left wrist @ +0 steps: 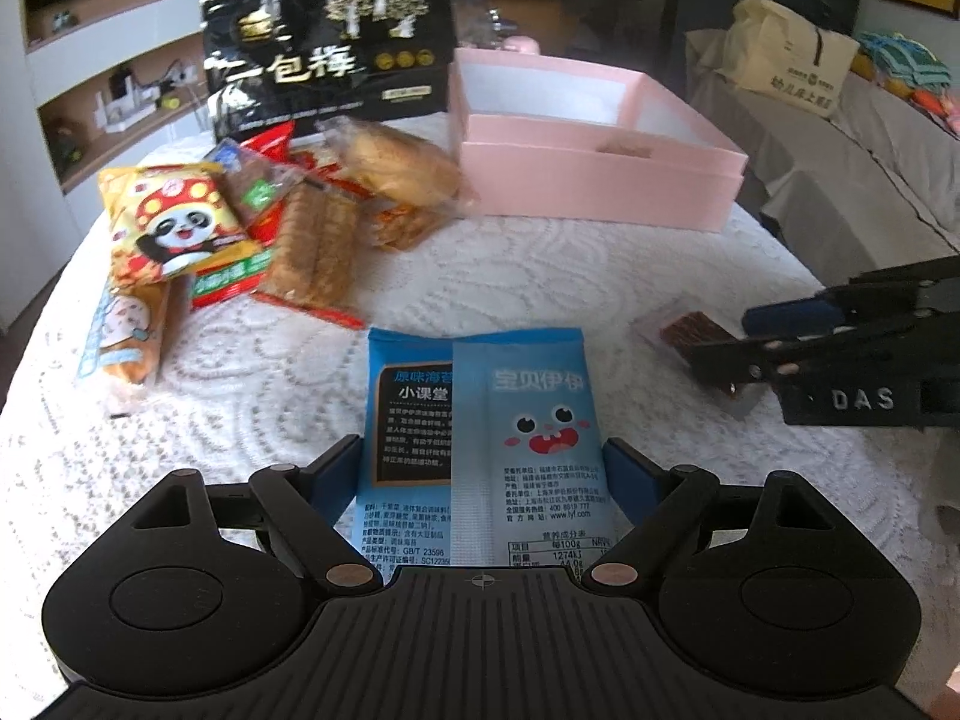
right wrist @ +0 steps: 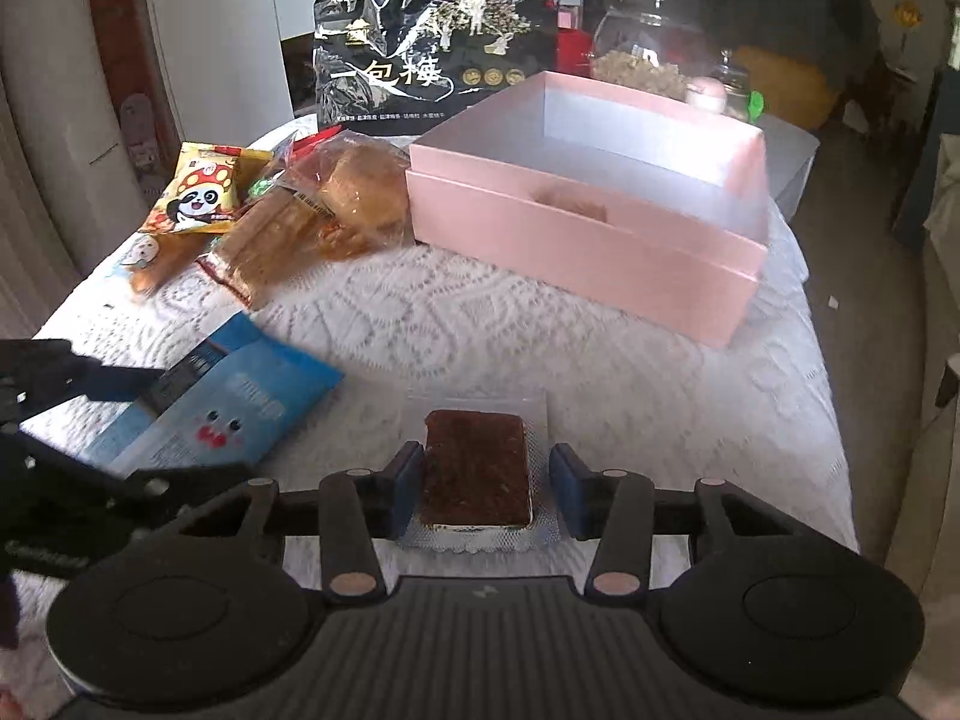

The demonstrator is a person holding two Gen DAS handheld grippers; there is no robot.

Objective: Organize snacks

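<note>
White lace cloth (left wrist: 540, 276) over the surface, shelves and a covered sofa behind.

Left wrist view: left gripper (left wrist: 483, 462) set wide, with the blue seaweed packet (left wrist: 528, 396) lying flat between the fingers near the near edge. Blue pads against both long sides of the packet, far half of it sticking out past the fingertips. Toward the far left corner, a loose pile of snacks (left wrist: 288, 222), with a yellow panda packet (left wrist: 174, 222) on its left. Behind the pile, standing upright at the far edge, a large black bag (left wrist: 324, 60). At the far right corner, an open pink box (left wrist: 600, 186), something small and pale inside. At the right edge, the right gripper (left wrist: 720, 339) reaching in over a brown bar (left wrist: 690, 330).

Right wrist view: right gripper narrow, brown bar in its clear wrapper lying lengthwise between the fingers. Left pad touching the bar itself, right pad at the wrapper's rim with a thin gap to the bar. Blue packet well to the left, held across by the left gripper. Pink box farther off, ahead and to the right, apart from both grippers.
</note>
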